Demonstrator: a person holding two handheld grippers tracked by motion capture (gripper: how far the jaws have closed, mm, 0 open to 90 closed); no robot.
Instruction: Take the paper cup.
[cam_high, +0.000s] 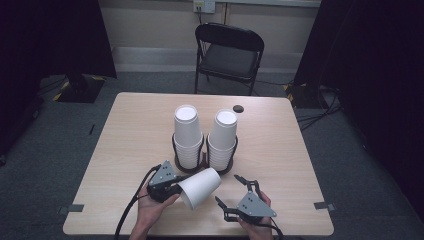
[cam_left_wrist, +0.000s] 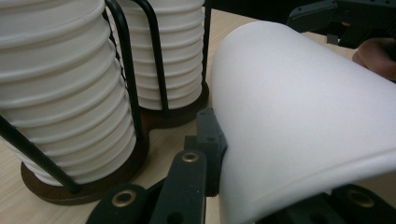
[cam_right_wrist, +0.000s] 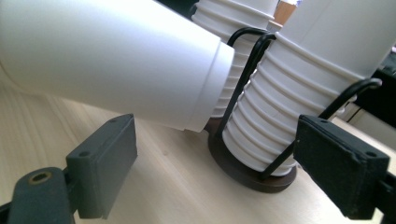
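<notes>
Left gripper (cam_high: 172, 191), low in the high view's frame, pinches a white paper cup (cam_high: 200, 187) by its rim, cup lying sideways just above the table (cam_high: 135, 145); right gripper (cam_high: 235, 192) at lower right, jaws spread, nothing between them; two cup stacks (cam_high: 188, 137) in a wire holder (cam_high: 204, 161) stand centre frame, just behind the held cup.

Black folding chair (cam_high: 229, 54) — behind wooden table (cam_high: 135, 135)
</notes>
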